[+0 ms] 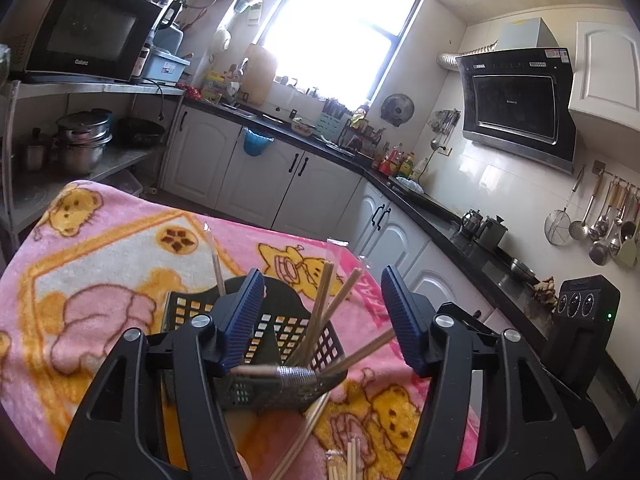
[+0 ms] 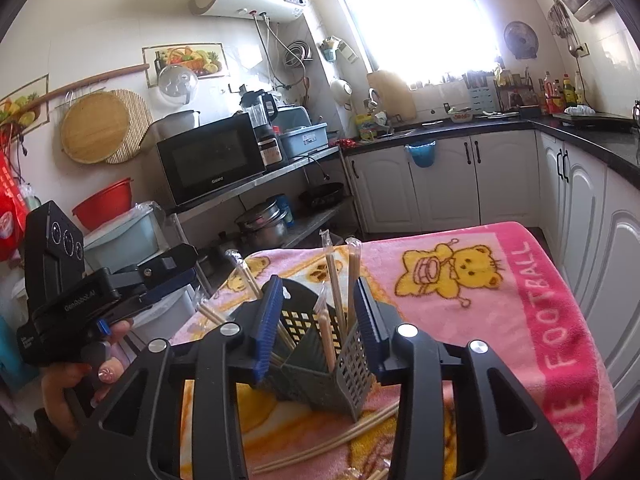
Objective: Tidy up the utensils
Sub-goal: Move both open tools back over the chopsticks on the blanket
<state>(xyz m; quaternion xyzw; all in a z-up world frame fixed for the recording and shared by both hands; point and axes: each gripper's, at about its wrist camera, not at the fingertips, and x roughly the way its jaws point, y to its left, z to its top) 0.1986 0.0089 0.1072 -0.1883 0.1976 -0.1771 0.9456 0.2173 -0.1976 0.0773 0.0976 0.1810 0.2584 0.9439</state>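
Both tongs [image 1: 322, 316] [image 2: 316, 326] tilted slightly down, parted, astride basket [image 2: 320, 360]

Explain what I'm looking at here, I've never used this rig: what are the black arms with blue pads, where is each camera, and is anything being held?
There is no robot arm. A person holds a hand-held two-finger clamp in each hand, and each clamp carries a wide-angle camera looking forward along its fingers. One picture comes from the left gripper, the other from the right gripper. The right view also shows the person's hand holding the left tool.

Both face a table covered by a pink blanket. On it stands a black slotted basket with chopsticks sticking up out of it, some in clear wrappers. More chopsticks lie loose on the blanket.

Nothing is held: both grippers' blue pads stand apart, gripping nothing.
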